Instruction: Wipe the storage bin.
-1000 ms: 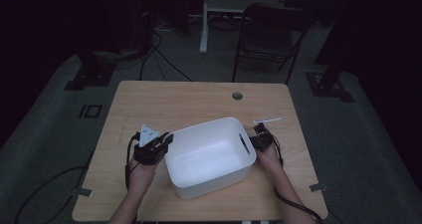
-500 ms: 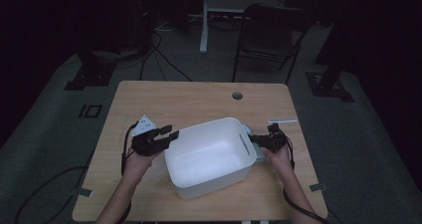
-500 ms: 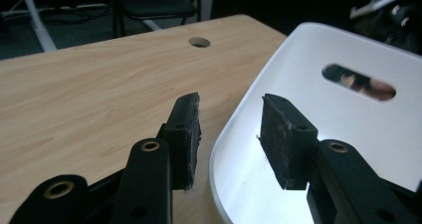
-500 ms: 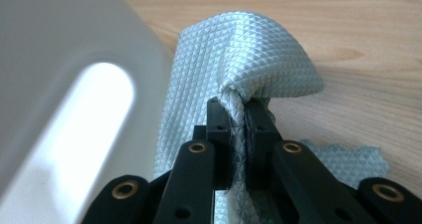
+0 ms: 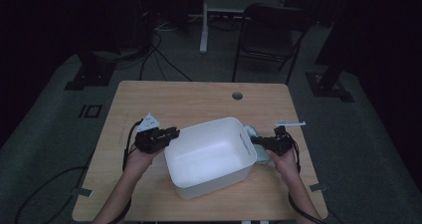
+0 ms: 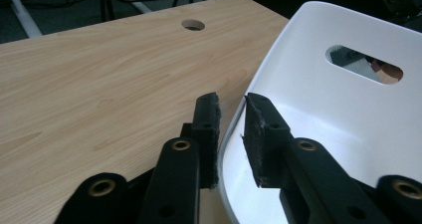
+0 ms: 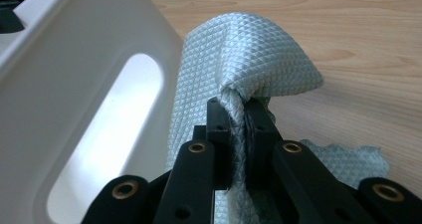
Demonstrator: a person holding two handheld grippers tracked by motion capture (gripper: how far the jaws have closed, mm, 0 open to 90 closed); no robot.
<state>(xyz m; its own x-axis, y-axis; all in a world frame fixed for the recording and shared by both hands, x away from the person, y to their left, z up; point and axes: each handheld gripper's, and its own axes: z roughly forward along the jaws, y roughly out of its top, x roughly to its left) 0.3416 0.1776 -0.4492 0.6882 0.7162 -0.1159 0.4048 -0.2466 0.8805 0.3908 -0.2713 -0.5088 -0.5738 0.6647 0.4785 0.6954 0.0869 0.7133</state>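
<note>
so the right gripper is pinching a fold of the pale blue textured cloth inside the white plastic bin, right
Not quite. The right gripper does pinch a fold of the pale blue textured cloth, but outside the white plastic bin, beside its handle-slot wall on the wooden table. The right gripper view shows it.

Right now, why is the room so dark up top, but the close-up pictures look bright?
In the high view, the floor and chair sink into near black, and the lit table and white bin stand out. In the left gripper view, the bin wall glares pale and the nearest jaw parts blur. In the right gripper view, the blue cloth is sharp, its weave clear, while the bin's handle slot glows washed out.
</note>
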